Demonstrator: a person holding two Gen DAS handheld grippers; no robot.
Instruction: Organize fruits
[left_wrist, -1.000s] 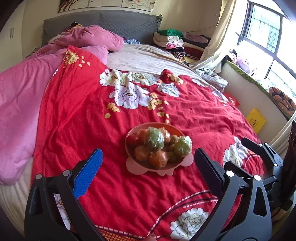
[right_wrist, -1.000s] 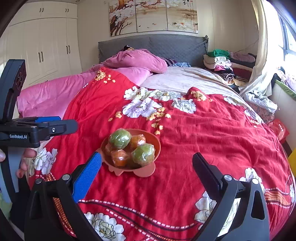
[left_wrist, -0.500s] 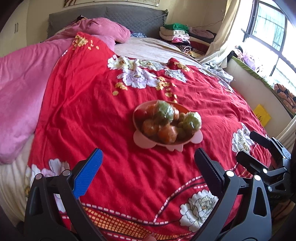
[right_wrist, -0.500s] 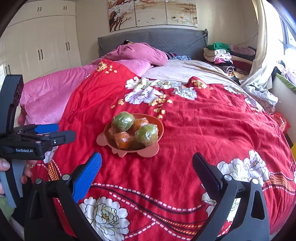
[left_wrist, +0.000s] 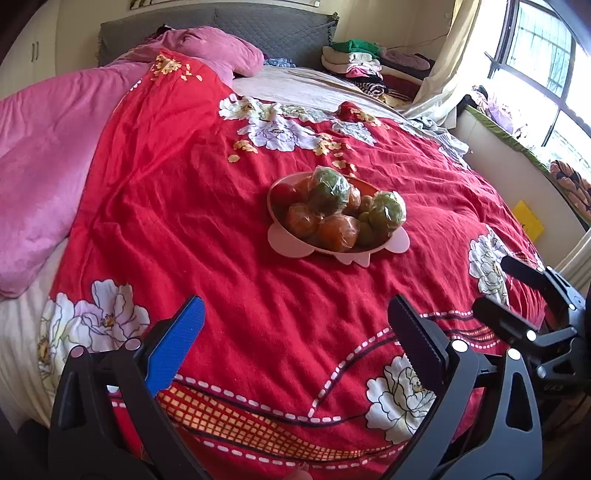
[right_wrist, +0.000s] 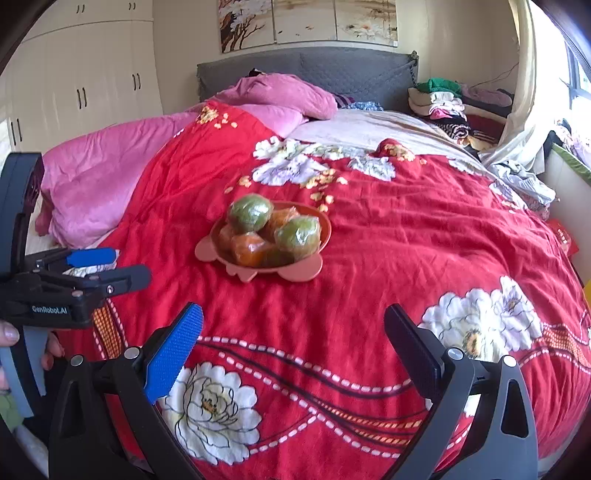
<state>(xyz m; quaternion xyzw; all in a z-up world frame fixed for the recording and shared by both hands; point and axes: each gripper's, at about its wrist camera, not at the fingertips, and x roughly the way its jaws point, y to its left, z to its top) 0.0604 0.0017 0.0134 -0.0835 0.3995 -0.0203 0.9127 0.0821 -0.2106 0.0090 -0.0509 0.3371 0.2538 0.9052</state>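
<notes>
A pink bowl (left_wrist: 280, 238) (right_wrist: 314, 267) sits on the red flowered quilt (left_wrist: 184, 206) (right_wrist: 424, 229), heaped with plastic-wrapped fruit: green ones (left_wrist: 328, 190) (right_wrist: 249, 212), orange ones (left_wrist: 338, 232) (right_wrist: 249, 251) and a red one (left_wrist: 282, 192). My left gripper (left_wrist: 295, 332) hangs open well short of the bowl, over the quilt's near part. My right gripper (right_wrist: 293, 332) is open too, also back from the bowl. Each gripper shows in the other's view: the right gripper (left_wrist: 517, 291) at the right edge, the left gripper (right_wrist: 107, 266) at the left, held by a hand (right_wrist: 7, 334).
A pink blanket (left_wrist: 40, 147) (right_wrist: 99, 177) lies bunched along the bed's left side. Folded clothes (left_wrist: 354, 62) (right_wrist: 443, 99) are stacked by the grey headboard (right_wrist: 314, 70). A window and ledge (left_wrist: 535, 110) run along the right; white wardrobes (right_wrist: 74, 74) stand at left.
Both grippers have drawn back from the bowl toward the foot of the bed, so it looks farther off. The bowl and fruit have not moved; both grippers stay open.
</notes>
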